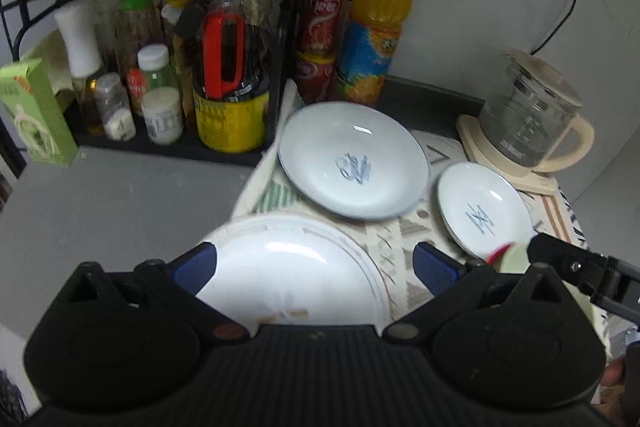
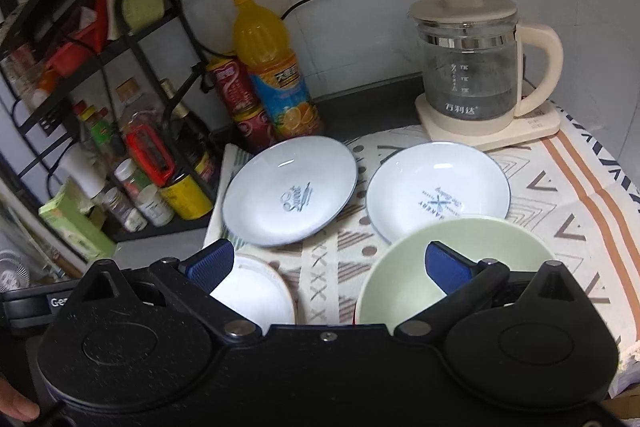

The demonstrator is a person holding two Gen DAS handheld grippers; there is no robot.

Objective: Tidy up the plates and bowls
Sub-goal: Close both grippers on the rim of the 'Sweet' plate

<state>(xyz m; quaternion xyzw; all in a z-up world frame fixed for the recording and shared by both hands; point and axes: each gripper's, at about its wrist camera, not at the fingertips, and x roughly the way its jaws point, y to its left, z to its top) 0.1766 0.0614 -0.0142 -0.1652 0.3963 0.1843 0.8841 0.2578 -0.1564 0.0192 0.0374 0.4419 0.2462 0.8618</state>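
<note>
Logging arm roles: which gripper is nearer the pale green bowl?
Right. The right gripper hangs over the pale green bowl, one finger above its inside; the left gripper hovers over the white plate beside it.

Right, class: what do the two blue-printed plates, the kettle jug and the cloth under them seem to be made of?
Blue-printed plates: likely glazed ceramic; glossy white, sharp highlights.
Kettle jug: clear glass, see-through with printed level marks; lid and handle look like matte cream plastic.
Cloth: woven fabric, matte, folds at the edge.

The left claw (image 1: 314, 263) hangs spread over a white plate (image 1: 296, 267) on the patterned cloth (image 1: 400, 239).
</note>
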